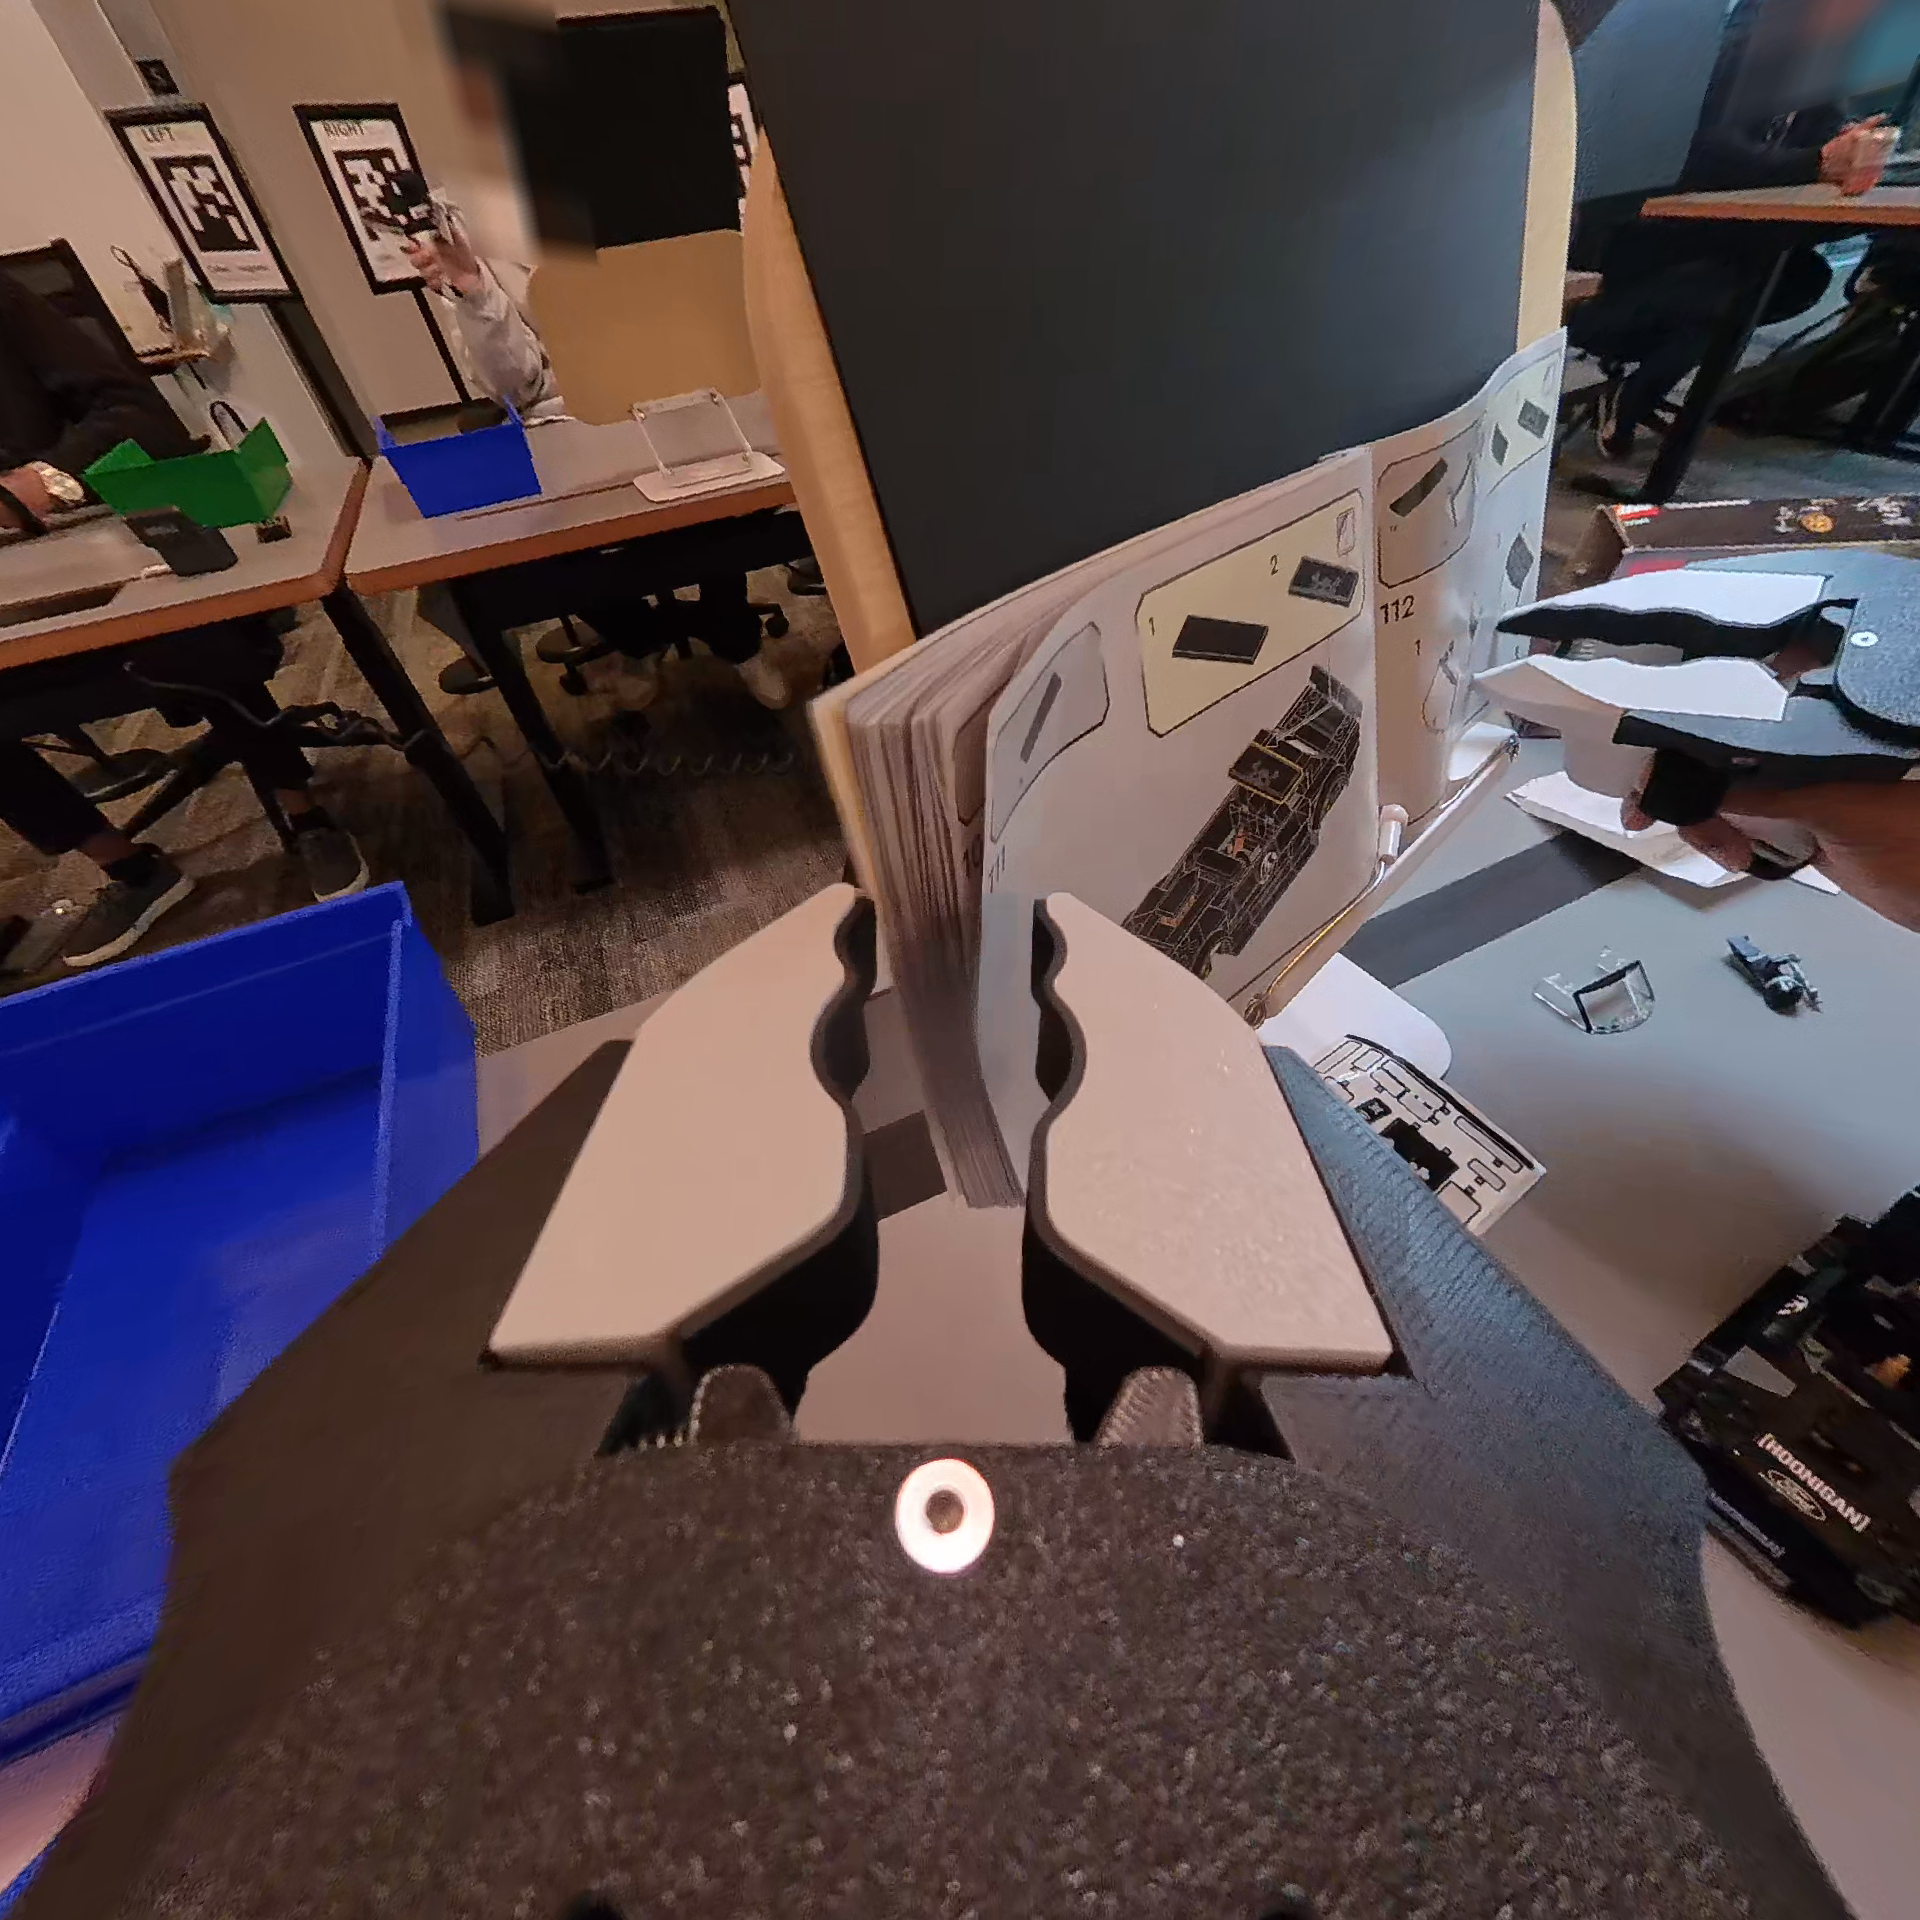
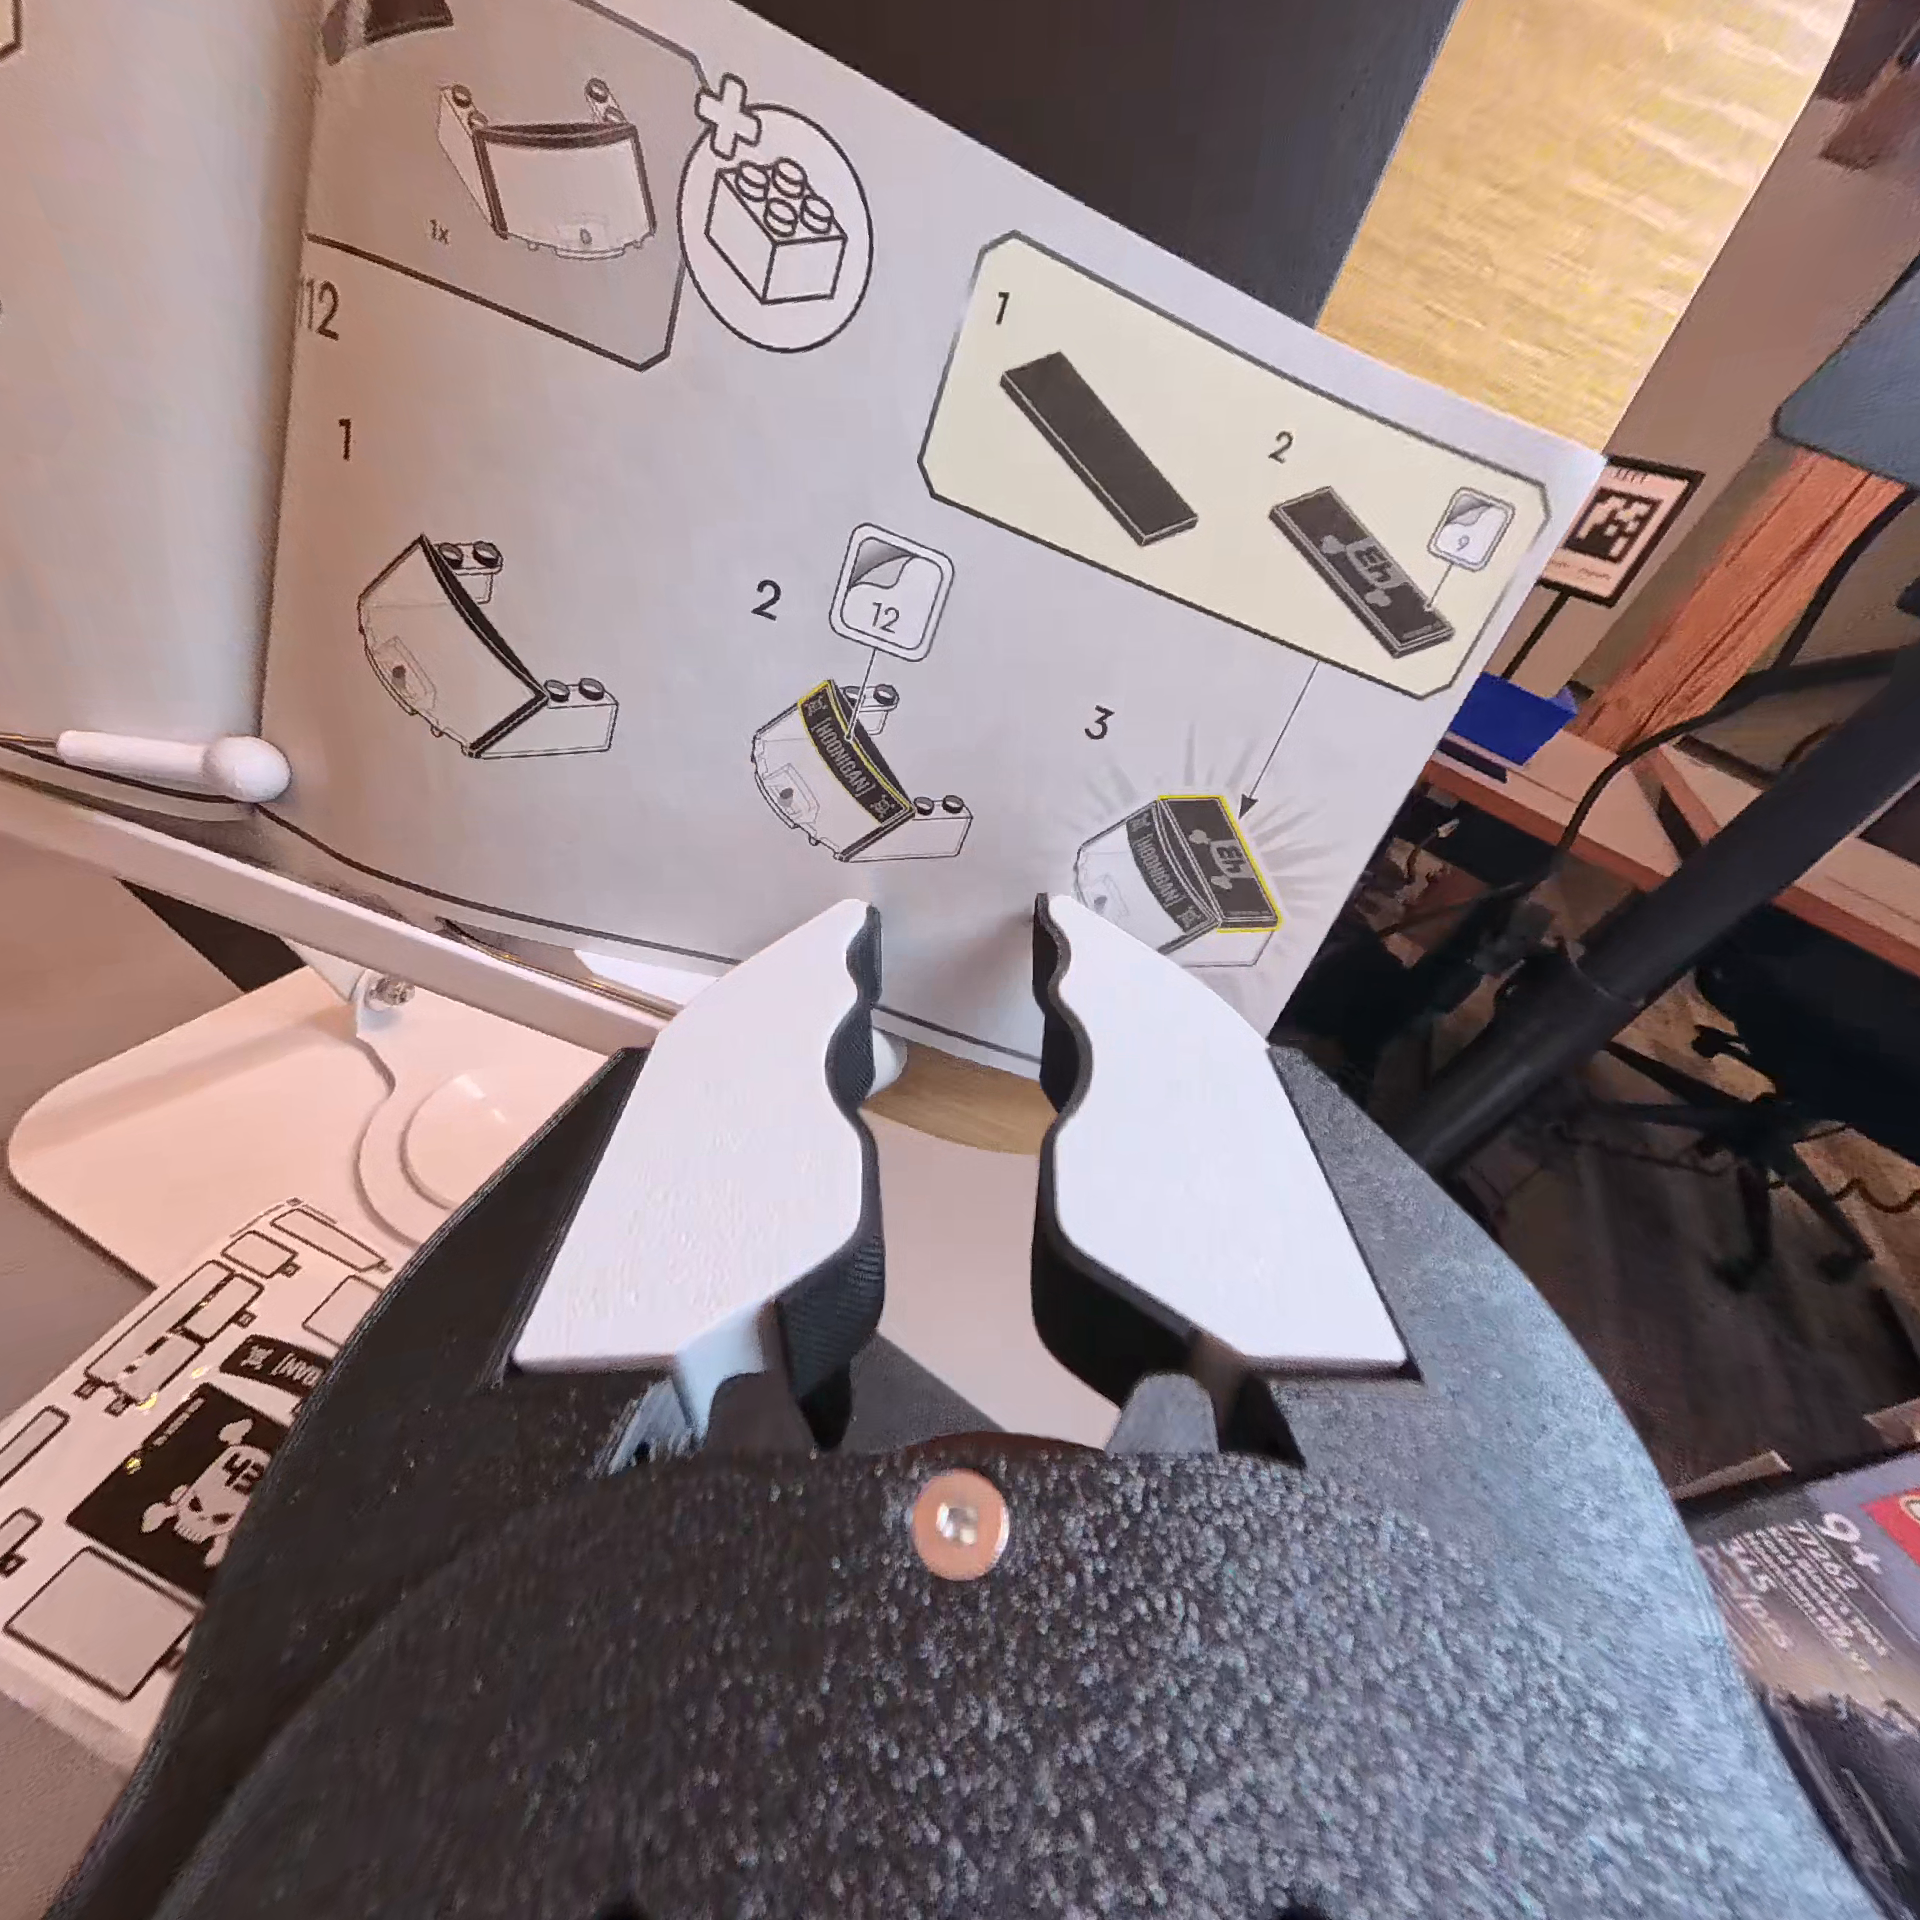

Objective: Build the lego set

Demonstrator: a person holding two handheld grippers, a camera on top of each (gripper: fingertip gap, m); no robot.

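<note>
The step in hand looks like page handling: the instruction booklet (image 1: 1195, 748) stands open on a white wire stand (image 2: 208, 1122) at the far side of the grey surface (image 1: 1662, 1122), and both grippers are at it. The left gripper (image 1: 956, 935) has its jaws apart, straddling the fanned lower edge of the left-hand block of pages without pinching it. The right gripper (image 2: 956, 930) is also parted and empty, its tips just in front of the bottom edge of the right-hand page, near the stand's white-capped retaining arm (image 2: 177, 764). To do this well, I judge the left gripper should steady the thick page block while the right takes only the single loose sheet near its lower corner, closing lightly so the paper does not crease, and sweeps it across without knocking the stand. The arm must be cleared first or the sheet may tear. The build itself waits on the near right of the surface: the black car model (image 1: 1808, 1455), a clear windscreen piece (image 1: 1595, 997), a small dark part (image 1: 1771, 971) and the sticker sheet (image 1: 1423, 1132). A blue bin (image 1: 187, 1195) sits at the near left.
</note>
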